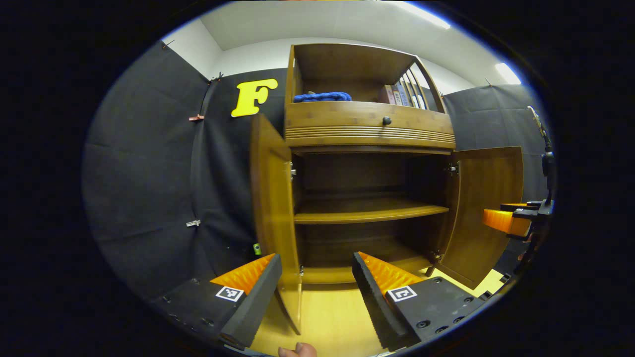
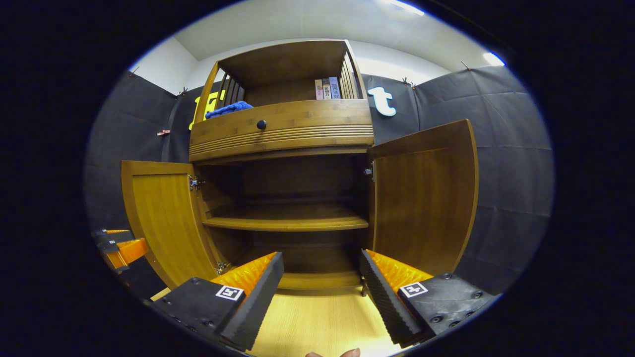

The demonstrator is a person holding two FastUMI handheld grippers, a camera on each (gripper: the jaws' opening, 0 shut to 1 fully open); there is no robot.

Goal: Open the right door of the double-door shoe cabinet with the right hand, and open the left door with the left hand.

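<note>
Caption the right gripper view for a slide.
Both cabinet doors swung open, bare shelf inside, right gripper open.

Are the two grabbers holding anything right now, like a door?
No, nothing. The left gripper and right gripper are both open, and the left door and right door already stand open.

Both doors of the brown wooden double-door shoe cabinet stand open: left door at nine o'clock, right door at three. The left gripper gapes at six, empty; the right gripper hovers beside the right door.
</note>
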